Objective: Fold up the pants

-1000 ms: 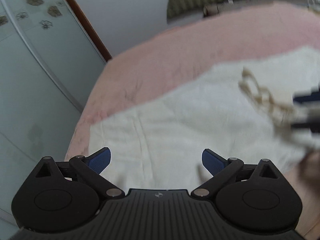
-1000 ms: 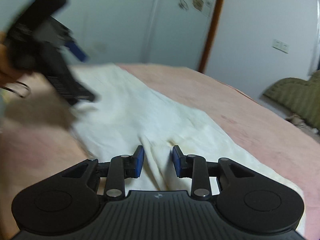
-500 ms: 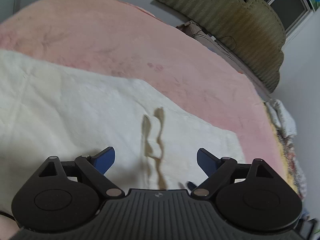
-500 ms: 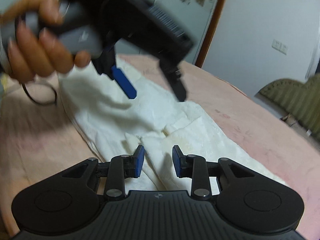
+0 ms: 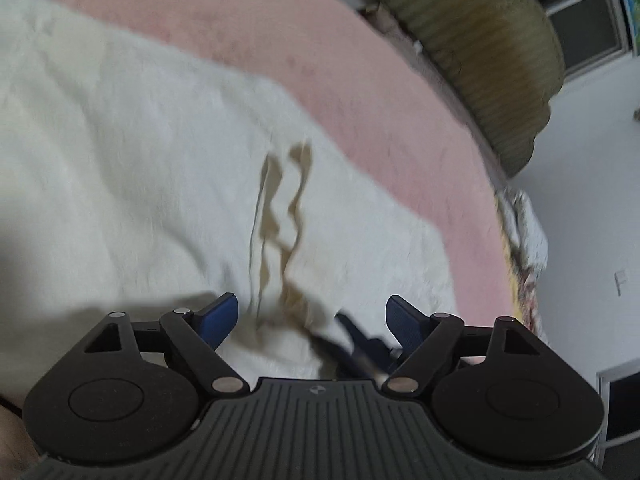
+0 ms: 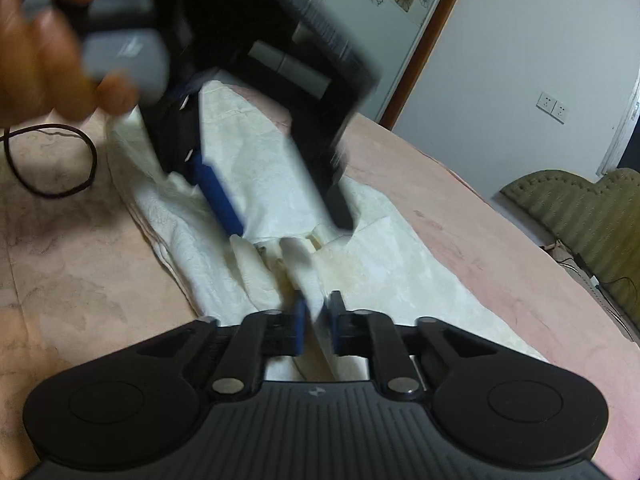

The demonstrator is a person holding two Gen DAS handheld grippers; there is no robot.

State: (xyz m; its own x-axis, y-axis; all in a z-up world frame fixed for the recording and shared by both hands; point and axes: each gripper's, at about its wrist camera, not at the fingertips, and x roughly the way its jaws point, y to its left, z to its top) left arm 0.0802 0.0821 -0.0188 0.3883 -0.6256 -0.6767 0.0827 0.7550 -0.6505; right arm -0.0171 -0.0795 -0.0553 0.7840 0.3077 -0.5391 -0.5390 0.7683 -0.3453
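You've got your right hand-held gripper (image 6: 318, 320) pinched shut on a ridge of the cream quilted pants (image 6: 280, 200) to anchor them, while your left hand-held gripper (image 6: 288, 216), still wide but closing with no cloth between its pads yet, reaches just beyond it for that same ridge on the pink bed (image 6: 460, 220).

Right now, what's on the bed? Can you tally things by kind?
Cream pants: 1
Pink bed cover: 1
Black cord loop: 1
Handheld grippers: 2, left gripper, right gripper
Total: 5
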